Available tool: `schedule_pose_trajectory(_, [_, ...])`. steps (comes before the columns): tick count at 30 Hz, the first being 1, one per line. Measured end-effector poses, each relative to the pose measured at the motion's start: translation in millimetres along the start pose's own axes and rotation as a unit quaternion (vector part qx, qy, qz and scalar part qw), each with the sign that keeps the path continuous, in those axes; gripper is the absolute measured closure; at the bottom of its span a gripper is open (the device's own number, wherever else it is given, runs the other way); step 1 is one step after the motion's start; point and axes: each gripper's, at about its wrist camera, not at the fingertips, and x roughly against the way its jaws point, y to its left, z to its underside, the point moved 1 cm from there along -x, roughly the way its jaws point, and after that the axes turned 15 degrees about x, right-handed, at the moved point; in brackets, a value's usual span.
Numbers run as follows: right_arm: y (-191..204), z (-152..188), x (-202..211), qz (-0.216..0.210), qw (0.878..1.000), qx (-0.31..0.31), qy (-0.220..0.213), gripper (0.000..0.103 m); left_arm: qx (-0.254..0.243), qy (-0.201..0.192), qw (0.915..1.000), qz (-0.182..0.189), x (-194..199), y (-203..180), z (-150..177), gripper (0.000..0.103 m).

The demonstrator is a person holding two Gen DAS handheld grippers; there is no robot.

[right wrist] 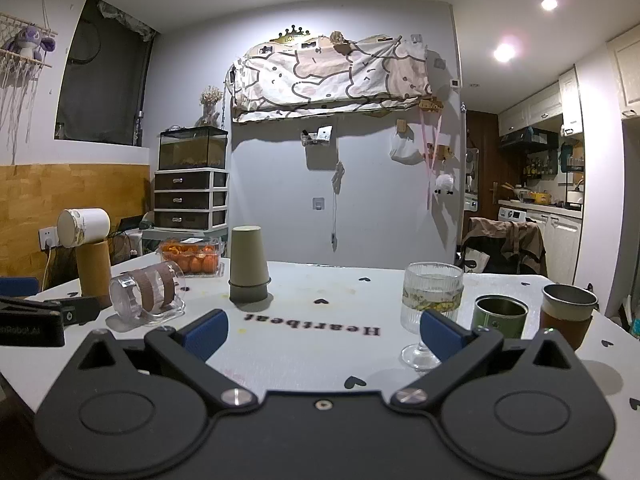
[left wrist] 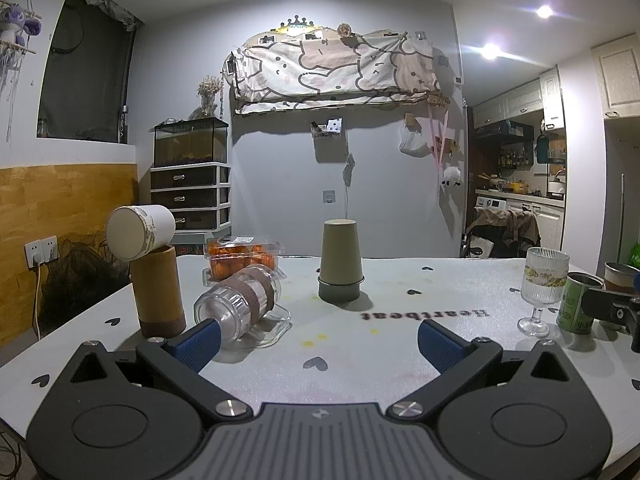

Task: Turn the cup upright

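An olive paper cup (left wrist: 341, 260) stands upside down on a dark round base, mid-table; it also shows in the right wrist view (right wrist: 249, 264). A clear glass cup with a brown band (left wrist: 240, 306) lies on its side on a clear tray, just beyond my left finger; the right wrist view shows it too (right wrist: 146, 293). My left gripper (left wrist: 318, 346) is open and empty, low over the table. My right gripper (right wrist: 324, 334) is open and empty, with the ribbed stem glass (right wrist: 431, 308) just beyond its right finger.
A white cup (left wrist: 140, 232) lies across a bamboo tube (left wrist: 158, 292) at the left. A box of oranges (left wrist: 240, 260) sits behind. At the right stand a stem glass (left wrist: 544, 288), a green tin (right wrist: 500, 316) and a metal cup with a brown sleeve (right wrist: 568, 314).
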Motion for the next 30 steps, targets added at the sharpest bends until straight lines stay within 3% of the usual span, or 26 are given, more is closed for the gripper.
schedule_pose_trajectory(30, [0.2, 2.2, -1.7, -0.001, 1.000, -0.001, 0.002, 0.000, 0.002, 0.002, 1.0000, -0.002, -1.7, -0.4, 3.2, 0.000])
